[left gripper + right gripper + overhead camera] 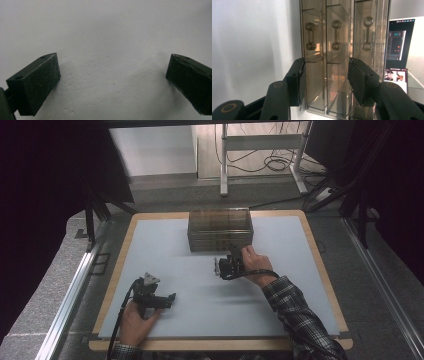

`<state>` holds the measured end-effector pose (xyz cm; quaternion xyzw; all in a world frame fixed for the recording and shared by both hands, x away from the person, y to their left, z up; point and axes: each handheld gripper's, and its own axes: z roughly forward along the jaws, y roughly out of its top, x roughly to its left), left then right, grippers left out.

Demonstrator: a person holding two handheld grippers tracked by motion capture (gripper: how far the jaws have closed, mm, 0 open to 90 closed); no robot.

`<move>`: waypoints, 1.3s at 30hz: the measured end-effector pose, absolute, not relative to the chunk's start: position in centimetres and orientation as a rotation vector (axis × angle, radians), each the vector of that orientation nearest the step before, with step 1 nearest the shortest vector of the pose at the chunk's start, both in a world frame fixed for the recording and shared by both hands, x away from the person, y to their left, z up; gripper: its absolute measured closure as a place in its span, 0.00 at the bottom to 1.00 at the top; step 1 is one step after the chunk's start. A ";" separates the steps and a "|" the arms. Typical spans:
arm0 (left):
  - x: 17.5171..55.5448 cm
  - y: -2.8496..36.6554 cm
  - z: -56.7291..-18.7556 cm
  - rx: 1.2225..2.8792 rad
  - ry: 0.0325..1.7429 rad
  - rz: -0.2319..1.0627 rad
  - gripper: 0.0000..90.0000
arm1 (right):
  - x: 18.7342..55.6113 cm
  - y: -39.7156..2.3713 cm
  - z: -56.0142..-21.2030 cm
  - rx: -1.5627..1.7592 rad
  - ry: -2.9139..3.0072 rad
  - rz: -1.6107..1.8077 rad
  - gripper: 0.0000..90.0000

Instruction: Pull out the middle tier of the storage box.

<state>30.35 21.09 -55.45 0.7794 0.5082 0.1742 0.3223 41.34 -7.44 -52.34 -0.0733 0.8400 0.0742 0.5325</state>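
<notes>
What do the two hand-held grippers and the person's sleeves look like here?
Both grippers are black with blocky black jaws. The left gripper carries a grey three-cornered plate, and a black cable trails from each. The right gripper has brass-coloured pivot pins. The sleeves are dark plaid.

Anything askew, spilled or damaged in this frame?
Nothing stands out. The clear drawer unit sits square on the mat, drawers shut. The right gripper has its jaws around the drawer fronts; the left gripper rests open.

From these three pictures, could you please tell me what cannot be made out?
- Drawer unit: contents unreadable, tinted fronts, small in high view.
- Drawer unit's lower end: cut off by the right gripper view's bottom edge.
- Right gripper: whether its pads touch the drawers is unclear.
- Left gripper: its jaws' bases are cut off by the frame.
</notes>
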 end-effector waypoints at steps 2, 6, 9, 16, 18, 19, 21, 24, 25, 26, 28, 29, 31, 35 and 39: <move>30.3 21.1 -55.4 2.046 1.334 0.457 0.00 | 41.4 -7.3 -52.4 -0.173 2.001 0.172 0.56; 30.4 21.1 -55.4 2.046 1.334 0.457 0.00 | 41.6 -7.0 -52.5 -0.187 1.986 0.161 0.59; 30.4 21.1 -55.4 2.046 1.334 0.457 0.00 | 41.9 -6.8 -52.5 -0.196 1.971 0.157 0.62; 30.4 21.1 -55.5 2.046 1.334 0.458 0.00 | 42.2 -6.4 -52.9 -0.211 1.950 0.145 0.68; 30.4 21.1 -55.5 2.046 1.334 0.458 0.00 | 42.4 -6.3 -53.0 -0.210 1.942 0.138 0.69; 30.4 21.1 -55.5 2.046 1.334 0.458 0.00 | 42.5 -6.3 -53.1 -0.205 1.941 0.138 0.70; 30.4 21.1 -55.5 2.046 1.334 0.458 0.00 | 42.7 -6.3 -53.1 -0.208 1.927 0.129 0.72; 30.4 21.1 -55.5 2.046 1.334 0.458 0.00 | 42.7 -6.2 -53.1 -0.205 1.917 0.123 0.75; 30.4 21.1 -55.4 2.047 1.334 0.458 0.00 | 42.8 -6.2 -53.1 -0.206 1.924 0.129 0.75; 30.4 21.1 -55.5 2.046 1.334 0.458 0.00 | 42.8 -6.1 -53.2 -0.207 1.910 0.130 0.77; 30.4 21.1 -55.5 2.046 1.334 0.458 0.00 | 42.9 -6.0 -53.1 -0.205 1.910 0.115 0.79; 30.4 21.1 -55.5 2.046 1.334 0.457 0.00 | 43.0 -5.9 -53.2 -0.207 1.906 0.122 0.80; 30.4 21.1 -55.5 2.046 1.334 0.458 0.00 | 43.1 -5.8 -53.3 -0.201 1.899 0.108 0.81; 30.4 21.1 -55.5 2.046 1.334 0.458 0.00 | 43.4 -5.7 -53.6 -0.196 1.885 0.106 0.83; 30.4 21.1 -55.5 2.046 1.334 0.458 0.00 | 43.6 -5.7 -53.8 -0.205 1.878 0.095 0.85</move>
